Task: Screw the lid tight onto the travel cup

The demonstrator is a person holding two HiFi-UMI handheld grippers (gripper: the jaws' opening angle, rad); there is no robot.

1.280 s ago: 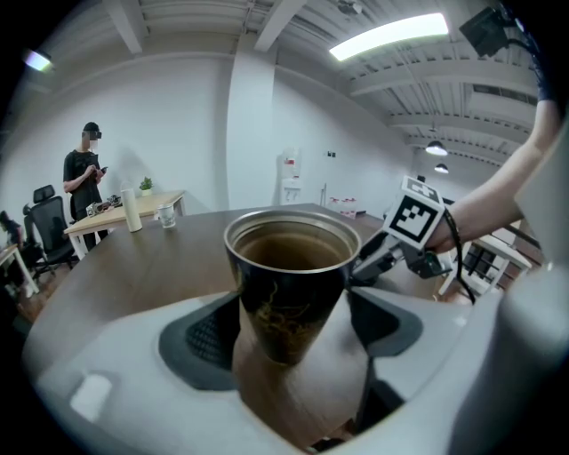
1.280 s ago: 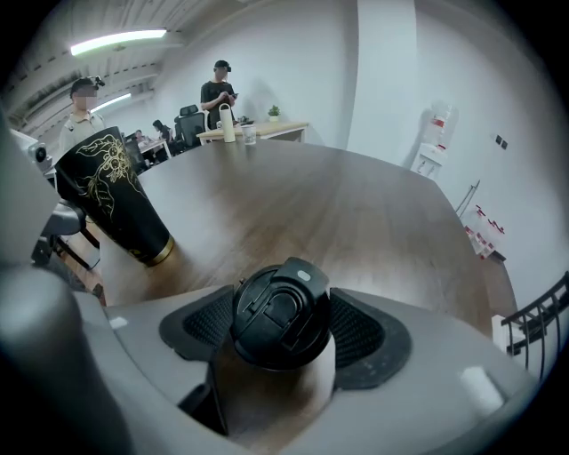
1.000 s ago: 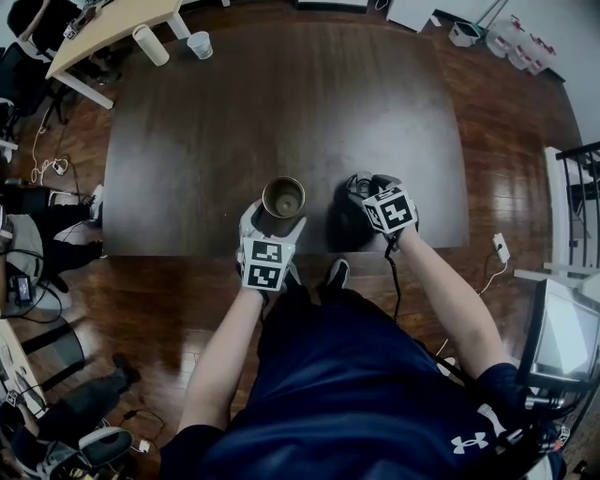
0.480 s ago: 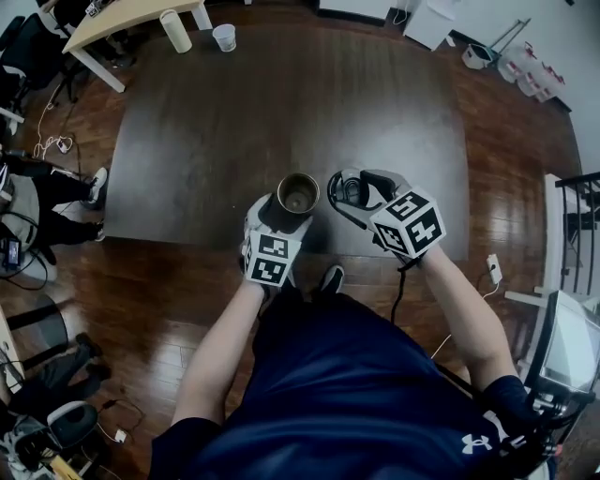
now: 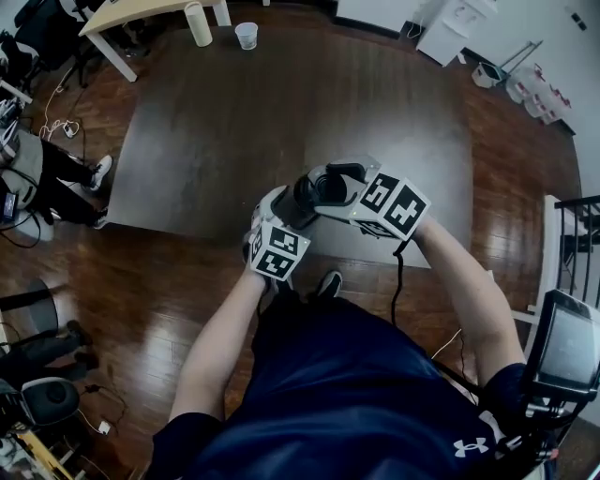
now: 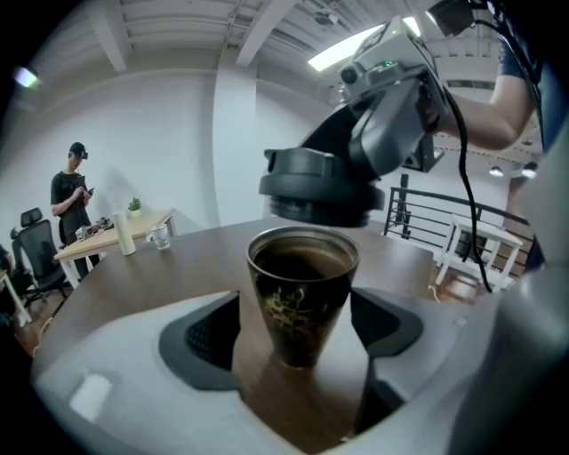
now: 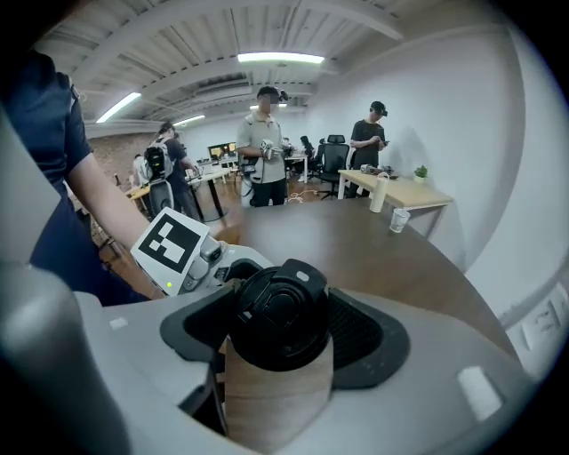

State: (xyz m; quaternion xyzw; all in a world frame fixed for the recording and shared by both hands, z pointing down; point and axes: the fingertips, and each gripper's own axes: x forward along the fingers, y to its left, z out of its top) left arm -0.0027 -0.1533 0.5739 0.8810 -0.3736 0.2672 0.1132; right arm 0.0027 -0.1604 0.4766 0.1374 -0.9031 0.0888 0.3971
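Observation:
A dark metal travel cup (image 6: 302, 284) with a gold pattern stands upright on the dark wooden table (image 5: 234, 122), near its front edge. My left gripper (image 6: 298, 336) is shut on the cup, a pad on each side. The black lid (image 6: 316, 182) hovers just above the cup's open mouth, a little apart from the rim. My right gripper (image 7: 280, 336) is shut on the lid (image 7: 277, 307), with a black pad on either side. In the head view the lid (image 5: 330, 190) and the right gripper (image 5: 326, 178) hide the cup, and the left gripper (image 5: 286, 211) sits just below them.
Beyond the table's far left corner, a beige desk holds a white bottle (image 5: 199, 23) and a clear cup (image 5: 247, 35). Several people (image 7: 265, 147) stand at desks farther off. A black railing (image 5: 577, 244) runs at the right.
The right gripper has risen from the table with the lid, rolled, and swung left until the lid hangs over the cup. The left gripper has stayed at the cup.

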